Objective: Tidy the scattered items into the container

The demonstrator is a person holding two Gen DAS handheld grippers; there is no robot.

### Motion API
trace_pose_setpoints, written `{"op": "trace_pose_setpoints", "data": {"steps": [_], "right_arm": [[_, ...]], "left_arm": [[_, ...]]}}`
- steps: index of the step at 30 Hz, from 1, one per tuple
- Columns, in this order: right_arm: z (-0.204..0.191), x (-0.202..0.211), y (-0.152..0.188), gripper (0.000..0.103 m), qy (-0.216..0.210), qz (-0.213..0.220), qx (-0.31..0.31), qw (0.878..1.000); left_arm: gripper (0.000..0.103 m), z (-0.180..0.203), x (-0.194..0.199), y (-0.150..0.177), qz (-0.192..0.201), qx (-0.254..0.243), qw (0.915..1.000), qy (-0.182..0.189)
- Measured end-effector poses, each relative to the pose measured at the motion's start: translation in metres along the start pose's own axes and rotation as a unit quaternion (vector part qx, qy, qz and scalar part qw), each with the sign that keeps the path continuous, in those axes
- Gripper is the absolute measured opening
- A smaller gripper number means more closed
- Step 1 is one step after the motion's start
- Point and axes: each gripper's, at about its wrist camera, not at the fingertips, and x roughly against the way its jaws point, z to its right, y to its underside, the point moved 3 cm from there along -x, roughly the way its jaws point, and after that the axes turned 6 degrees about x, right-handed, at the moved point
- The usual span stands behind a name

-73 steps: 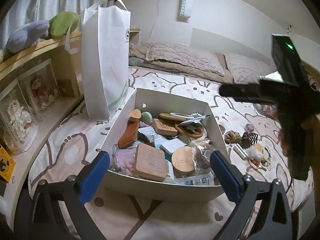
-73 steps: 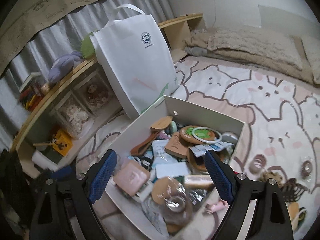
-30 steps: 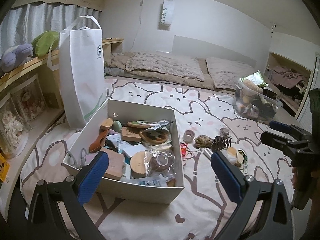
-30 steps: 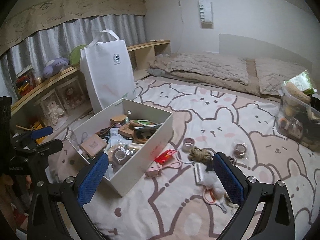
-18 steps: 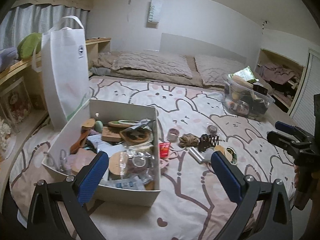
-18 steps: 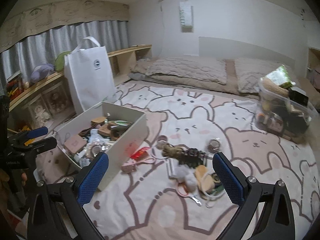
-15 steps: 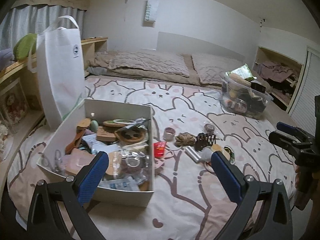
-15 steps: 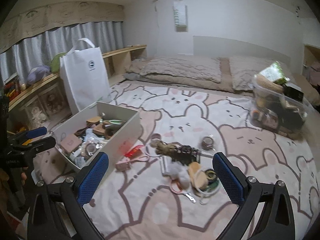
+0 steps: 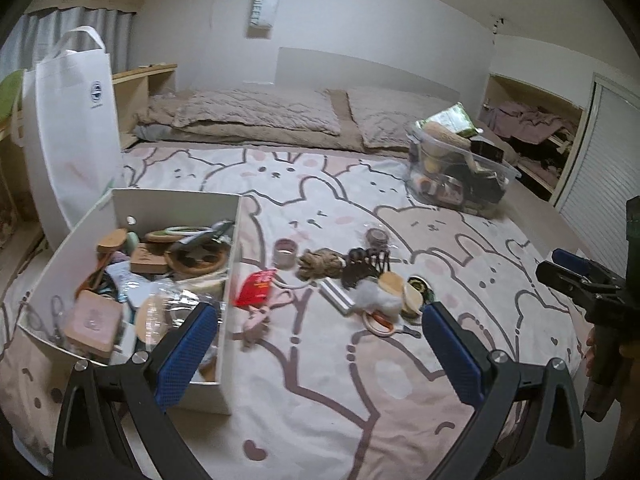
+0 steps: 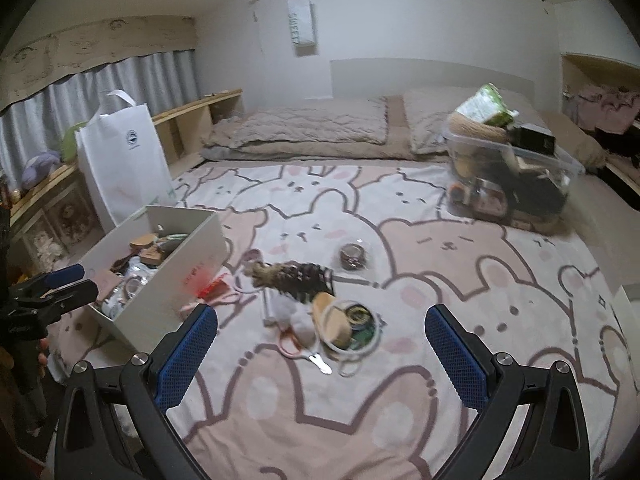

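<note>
A white open box (image 9: 232,248) (image 10: 176,276) full of small items sits on the bed at the left. Scattered items lie right of it: a red packet (image 9: 256,282), a pink tape roll (image 9: 285,252), a brown twine bundle (image 9: 320,262) (image 10: 266,270), a dark hair claw (image 9: 366,262) (image 10: 308,276), a wooden round piece (image 10: 332,316) and scissors (image 10: 302,350). My left gripper (image 9: 320,344) is open and empty, above the bed near the box's front corner. My right gripper (image 10: 320,344) is open and empty, short of the pile.
A white tote bag (image 9: 68,128) stands behind the box by a wooden shelf (image 10: 188,128). A clear plastic bin (image 9: 456,172) (image 10: 508,176) of goods sits at the far right of the bed. Pillows (image 9: 256,112) lie along the headboard.
Both grippers have pulled back from over the box and turned right, so the scattered pile is now in the middle of both views. Both stay open and empty.
</note>
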Motion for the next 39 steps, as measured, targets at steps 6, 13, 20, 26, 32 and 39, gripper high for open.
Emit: {"op": "trace_pose_setpoints", "data": {"steps": [6, 13, 20, 26, 32, 39], "right_arm": [[0.017, -0.008, 0.020, 0.103, 0.019, -0.019, -0.003, 1.000], [0.029, -0.023, 0.039, 0.103, 0.030, -0.034, -0.004, 0.999], [0.036, -0.046, 0.053, 0.103, 0.046, -0.055, 0.013, 0.997], [0.049, -0.075, 0.060, 0.103, 0.052, -0.083, 0.007, 0.995], [0.061, -0.109, 0.062, 0.103, 0.054, -0.110, -0.005, 0.993], [0.068, -0.153, 0.064, 0.103, 0.053, -0.142, -0.014, 0.988]], "left_arm": [[0.103, 0.015, -0.022, 0.010, -0.023, -0.004, 0.9997, 0.007], [0.103, 0.036, -0.054, 0.026, -0.059, -0.015, 0.9981, 0.010], [0.103, 0.052, -0.094, 0.039, -0.092, -0.023, 0.9955, 0.011], [0.103, 0.060, -0.131, 0.048, -0.119, -0.037, 0.9922, 0.000], [0.103, 0.059, -0.168, 0.054, -0.147, -0.045, 0.9880, -0.014], [0.103, 0.050, -0.206, 0.055, -0.167, -0.043, 0.9845, -0.033]]}}
